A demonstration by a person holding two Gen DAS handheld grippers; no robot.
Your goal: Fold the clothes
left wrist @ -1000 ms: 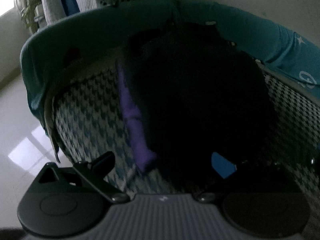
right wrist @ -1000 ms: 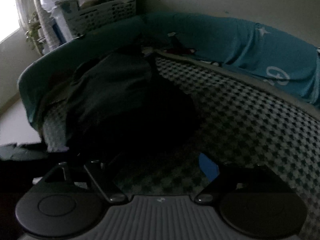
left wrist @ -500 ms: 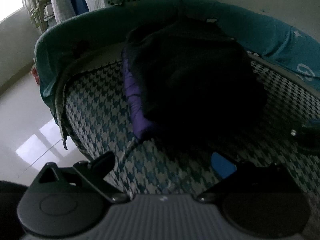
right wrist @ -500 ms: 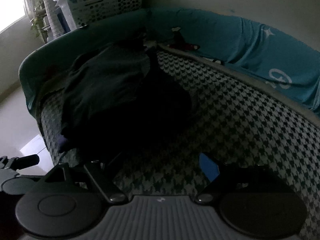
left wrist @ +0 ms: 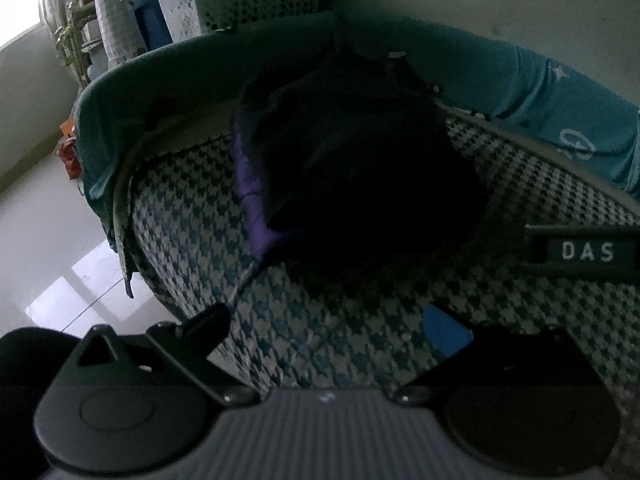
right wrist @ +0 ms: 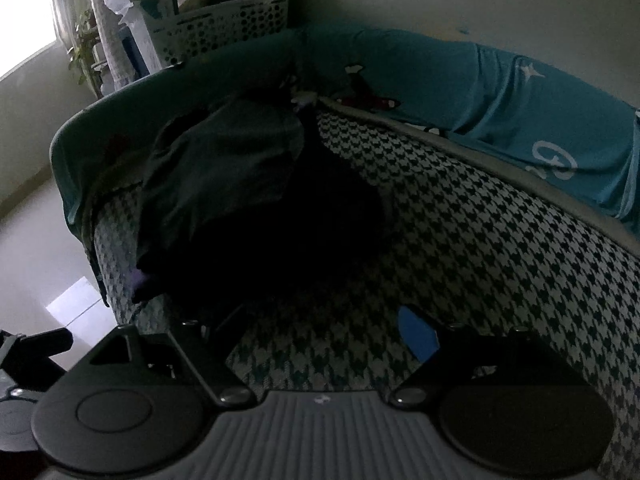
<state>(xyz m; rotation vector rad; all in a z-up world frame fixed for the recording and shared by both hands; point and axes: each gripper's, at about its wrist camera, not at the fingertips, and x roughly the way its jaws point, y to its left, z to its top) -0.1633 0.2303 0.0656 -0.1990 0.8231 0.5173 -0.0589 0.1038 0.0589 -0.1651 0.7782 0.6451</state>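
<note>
Clothes pile [left wrist: 352, 168] dark, folded, toward seat's [left wrist: 192, 240] far-left end.
Left gripper [left wrist: 326, 322] and right gripper [right wrist: 316, 326] both spread wide, empty, over bare houndstooth near front edge; open cushion rightward.

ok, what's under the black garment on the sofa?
A purple garment pokes out along the left edge of the black garment, lying on the houndstooth sofa cover. How far the purple piece runs underneath, and whether anything else lies there, is covered.

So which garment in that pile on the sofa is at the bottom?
The purple garment: only its edge shows along the left side, under the black garment; the dark green garment lies higher in the pile.
</note>
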